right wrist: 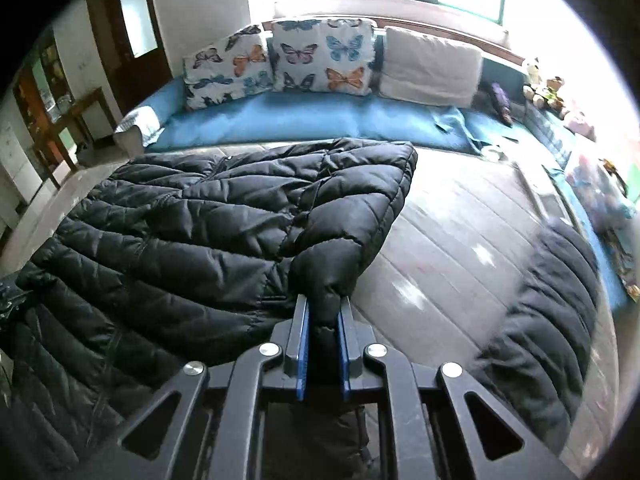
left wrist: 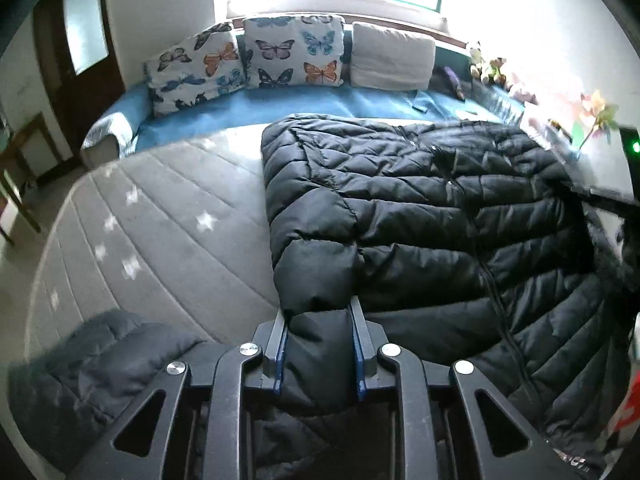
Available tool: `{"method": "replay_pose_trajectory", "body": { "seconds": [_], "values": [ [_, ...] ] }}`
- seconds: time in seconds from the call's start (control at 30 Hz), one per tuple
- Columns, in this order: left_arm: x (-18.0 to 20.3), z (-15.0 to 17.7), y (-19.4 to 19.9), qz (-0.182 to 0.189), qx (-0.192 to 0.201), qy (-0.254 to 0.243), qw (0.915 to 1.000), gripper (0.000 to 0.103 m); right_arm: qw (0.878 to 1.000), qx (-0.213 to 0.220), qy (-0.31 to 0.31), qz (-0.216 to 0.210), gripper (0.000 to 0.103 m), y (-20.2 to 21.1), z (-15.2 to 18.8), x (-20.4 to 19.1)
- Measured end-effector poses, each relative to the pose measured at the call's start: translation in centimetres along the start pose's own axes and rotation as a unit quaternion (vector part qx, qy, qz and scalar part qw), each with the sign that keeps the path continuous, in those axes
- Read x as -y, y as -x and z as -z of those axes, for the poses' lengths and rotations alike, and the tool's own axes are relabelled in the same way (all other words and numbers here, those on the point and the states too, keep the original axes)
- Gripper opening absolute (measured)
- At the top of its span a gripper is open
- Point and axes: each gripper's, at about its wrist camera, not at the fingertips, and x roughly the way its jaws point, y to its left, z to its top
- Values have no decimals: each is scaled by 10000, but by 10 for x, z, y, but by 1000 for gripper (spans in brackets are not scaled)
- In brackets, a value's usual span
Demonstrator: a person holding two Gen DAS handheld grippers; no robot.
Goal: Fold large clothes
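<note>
A black quilted puffer jacket [left wrist: 420,208] lies spread on a grey padded mat with white stars [left wrist: 160,216]. My left gripper [left wrist: 320,308] is shut on a puffy fold at the jacket's left edge, lifting it off the mat. A sleeve [left wrist: 100,364] trails at the lower left. In the right wrist view the same jacket [right wrist: 200,216] fills the left half. My right gripper [right wrist: 324,304] is shut on a bunched fold at its right edge, raised above the mat [right wrist: 460,232]. The other sleeve [right wrist: 548,304] lies on the mat at the right.
A blue sofa [right wrist: 300,120] runs behind the mat, with two butterfly cushions [right wrist: 324,56] and a plain beige cushion [right wrist: 432,66]. Soft toys [right wrist: 544,84] and clutter line the right side. A dark wooden door [left wrist: 80,48] and a wooden table [right wrist: 68,128] stand at the left.
</note>
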Motion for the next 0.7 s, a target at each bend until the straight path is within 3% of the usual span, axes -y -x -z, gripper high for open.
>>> {"method": "replay_pose_trajectory", "body": {
  "seconds": [0.1,0.17,0.33,0.5,0.63,0.7],
  "values": [
    [-26,-5,-26,33,-434,271,9987,35,9982,-412,333,279,24,-29,-7,-14],
    [-33,1,-36,55,-606,292,9977,50,9952,-556,613,518,25,-32,-5,-23],
    [-23,10,-20,-260,-390,-85,9989,55,9921,-630,965,505,29,5,16,-24],
    [-6,21,33,-428,48,-324,9985,59,9889,-747,1283,91,32,47,50,-51],
    [19,47,77,-136,331,-552,9978,64,9817,-995,1618,-150,34,53,81,-80],
    [31,61,88,115,317,-616,9975,65,9759,-1228,1798,162,34,49,101,-79]
  ]
}}
